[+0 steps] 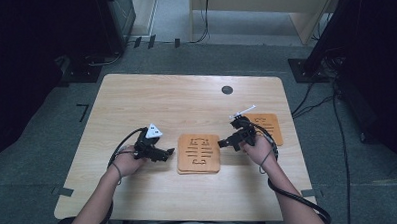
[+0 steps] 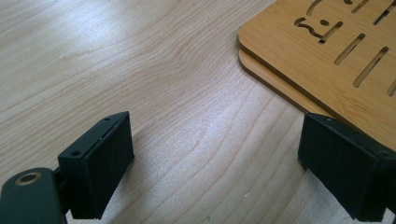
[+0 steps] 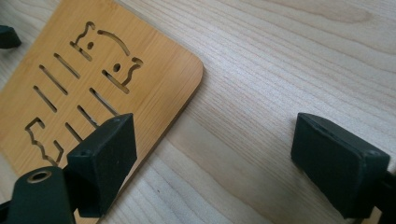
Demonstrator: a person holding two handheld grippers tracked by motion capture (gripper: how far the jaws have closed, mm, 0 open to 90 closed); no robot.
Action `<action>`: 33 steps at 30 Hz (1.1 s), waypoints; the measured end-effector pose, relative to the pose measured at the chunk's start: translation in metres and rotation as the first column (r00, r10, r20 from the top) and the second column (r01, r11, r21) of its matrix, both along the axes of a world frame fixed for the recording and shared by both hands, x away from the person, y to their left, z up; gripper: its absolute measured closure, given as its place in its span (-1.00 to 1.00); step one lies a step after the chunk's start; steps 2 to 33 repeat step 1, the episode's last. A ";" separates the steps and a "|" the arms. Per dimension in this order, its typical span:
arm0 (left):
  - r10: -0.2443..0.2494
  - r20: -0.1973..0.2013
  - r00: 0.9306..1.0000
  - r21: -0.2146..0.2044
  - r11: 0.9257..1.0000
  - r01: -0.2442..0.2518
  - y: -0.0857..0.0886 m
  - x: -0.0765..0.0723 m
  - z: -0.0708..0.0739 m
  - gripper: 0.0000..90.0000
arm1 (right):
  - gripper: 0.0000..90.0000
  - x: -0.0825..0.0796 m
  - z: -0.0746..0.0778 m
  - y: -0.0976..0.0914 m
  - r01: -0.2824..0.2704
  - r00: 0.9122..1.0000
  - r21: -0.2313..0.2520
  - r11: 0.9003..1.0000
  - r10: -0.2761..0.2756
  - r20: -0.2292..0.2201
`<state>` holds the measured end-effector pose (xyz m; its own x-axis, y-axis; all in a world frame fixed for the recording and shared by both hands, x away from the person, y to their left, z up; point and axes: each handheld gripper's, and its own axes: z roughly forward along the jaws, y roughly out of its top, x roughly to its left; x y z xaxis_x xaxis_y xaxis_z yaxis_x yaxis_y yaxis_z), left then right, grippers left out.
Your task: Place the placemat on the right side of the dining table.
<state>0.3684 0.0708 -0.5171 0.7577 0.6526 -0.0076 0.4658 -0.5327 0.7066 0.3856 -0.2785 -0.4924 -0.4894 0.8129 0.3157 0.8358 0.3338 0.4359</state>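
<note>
Since two flat bamboo mats w/ cut-out slots and figures already lie one on the other as a stack (image 1: 198, 153) at the middle of the pale wooden table (image 1: 151, 101), the stacking job looks partly done; the left gripper view shows both layers, upper mat (image 2: 327, 51) sitting slightly offset over the lower mat's edge (image 2: 268, 77); a third mat of the same sort (image 1: 268, 127) lies apart at the right, behind the right hand, so that one prob. remains to be added.

Left gripper (image 1: 164, 153) sits just left of the stack, jaws wide apart, nothing between them but bare table; one jaw is close to the stack's corner, touching or not I can't tell.

Right gripper (image 1: 226, 141) is at the stack's right edge, jaws also spread and empty; its own view has one jaw over the mat's margin, the other over bare wood.

Judgement: approx. two thirds through; left to do: fetch the third mat, lay it on top, maybe square up the offset edges; neither tool is gripping anything at present.
</note>
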 end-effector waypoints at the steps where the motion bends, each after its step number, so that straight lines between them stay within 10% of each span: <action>1: 0.000 0.001 1.000 0.000 1.000 0.000 0.000 0.000 0.000 -0.79 | -0.70 0.000 0.000 -0.001 0.002 1.000 0.008 1.000 -0.002 -0.005; 33: 0.000 0.001 1.000 0.000 1.000 0.000 0.000 0.000 0.000 -0.79 | -0.70 0.000 0.000 -0.001 0.002 1.000 0.008 1.000 -0.002 -0.005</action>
